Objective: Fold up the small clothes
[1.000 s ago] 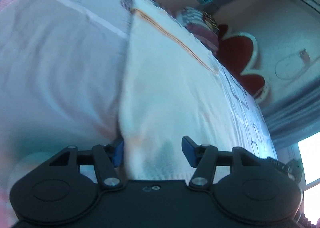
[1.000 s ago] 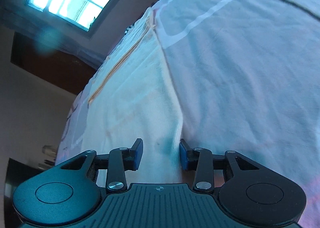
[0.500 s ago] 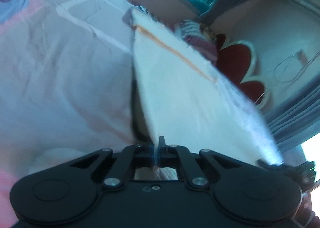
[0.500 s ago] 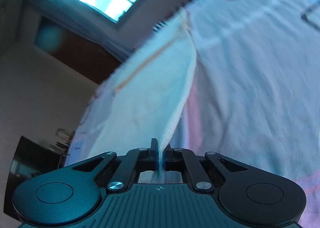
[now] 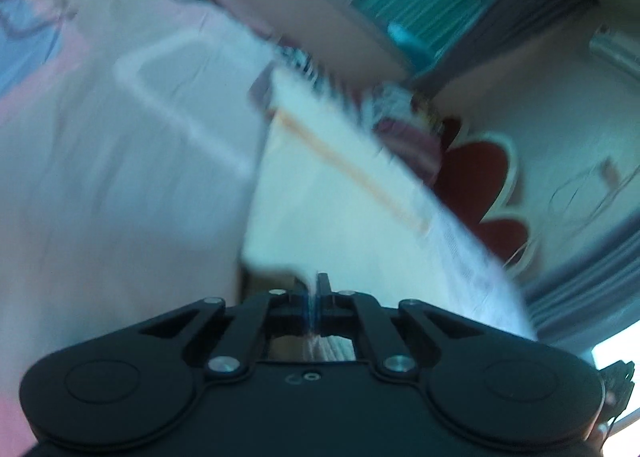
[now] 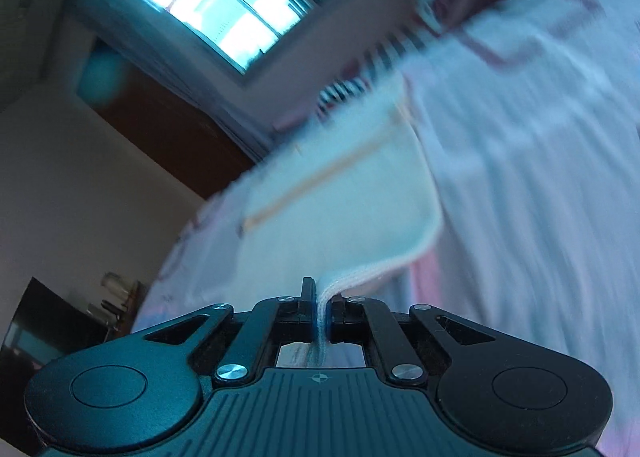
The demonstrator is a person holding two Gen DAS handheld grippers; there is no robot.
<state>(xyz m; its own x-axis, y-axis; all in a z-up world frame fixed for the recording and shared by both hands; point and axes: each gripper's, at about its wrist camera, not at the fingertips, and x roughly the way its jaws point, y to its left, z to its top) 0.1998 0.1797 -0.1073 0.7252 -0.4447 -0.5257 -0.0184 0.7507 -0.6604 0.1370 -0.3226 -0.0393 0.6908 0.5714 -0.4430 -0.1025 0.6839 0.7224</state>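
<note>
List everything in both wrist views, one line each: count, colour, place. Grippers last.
white cloth: 1, white with an orange stripe, on the bed, near edge lifted and pinched at both near corners
bedsheet: 1, pale pink and white with line patterns, covering the bed
striped fabric: 1, black and white, at the cloth's far end
headboard: 1, red with cream edge, against the wall
window: 1, bright, on the far wall
dark furniture: 1, black, lower left of right view
left gripper: 1, black, shut on the white cloth
right gripper: 1, black, shut on the white cloth
</note>
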